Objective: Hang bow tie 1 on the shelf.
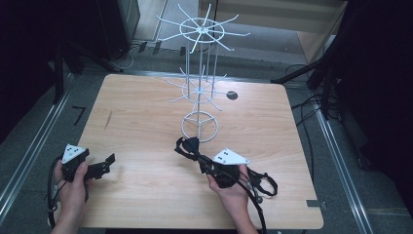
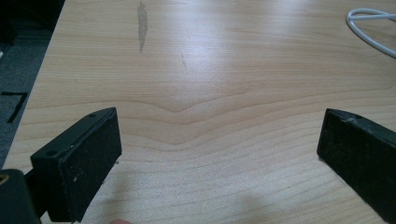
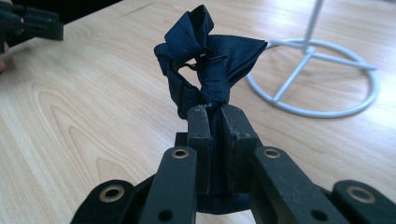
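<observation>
Right gripper [image 3: 215, 116] is clamped on a dark blue bow tie [image 3: 205, 56], held just beside the base ring of the white wire rack [image 1: 199, 92]. Left gripper [image 2: 219, 154] rests wide apart over bare table [image 2: 210, 70]. Probably a hanging job: the tie's strap loop should be kept clear and lifted to a prong.

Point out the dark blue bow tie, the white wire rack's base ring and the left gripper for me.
dark blue bow tie [image 3: 211, 56]: right gripper view, on its knotted middle.
white wire rack [image 1: 200, 127]: high view, inside its base ring, on a spoke.
left gripper [image 1: 108, 162]: high view, between its open fingertips.
</observation>
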Action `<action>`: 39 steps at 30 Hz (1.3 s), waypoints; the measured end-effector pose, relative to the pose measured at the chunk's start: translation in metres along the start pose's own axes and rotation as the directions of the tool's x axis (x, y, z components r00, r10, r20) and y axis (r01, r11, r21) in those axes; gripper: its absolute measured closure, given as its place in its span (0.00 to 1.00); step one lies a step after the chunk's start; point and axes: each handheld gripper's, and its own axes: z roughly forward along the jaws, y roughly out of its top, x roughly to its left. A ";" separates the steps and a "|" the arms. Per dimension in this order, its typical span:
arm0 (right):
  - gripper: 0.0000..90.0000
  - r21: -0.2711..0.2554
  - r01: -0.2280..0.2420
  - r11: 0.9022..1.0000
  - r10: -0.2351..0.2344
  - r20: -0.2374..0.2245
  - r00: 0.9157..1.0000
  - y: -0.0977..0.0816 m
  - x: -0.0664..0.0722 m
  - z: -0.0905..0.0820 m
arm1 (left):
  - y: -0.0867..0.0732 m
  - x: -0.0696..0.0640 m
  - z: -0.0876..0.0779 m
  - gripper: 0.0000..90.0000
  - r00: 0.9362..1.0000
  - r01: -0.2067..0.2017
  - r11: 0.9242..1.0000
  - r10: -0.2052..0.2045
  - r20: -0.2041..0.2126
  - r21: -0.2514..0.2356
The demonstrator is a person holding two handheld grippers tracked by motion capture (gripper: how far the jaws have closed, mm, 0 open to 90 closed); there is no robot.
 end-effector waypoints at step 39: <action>0.93 -0.202 -0.019 0.979 0.044 0.124 0.991 0.031 -0.027 -0.066 | 0.000 0.000 0.000 0.00 1.000 0.004 1.000 -0.004 0.000 0.000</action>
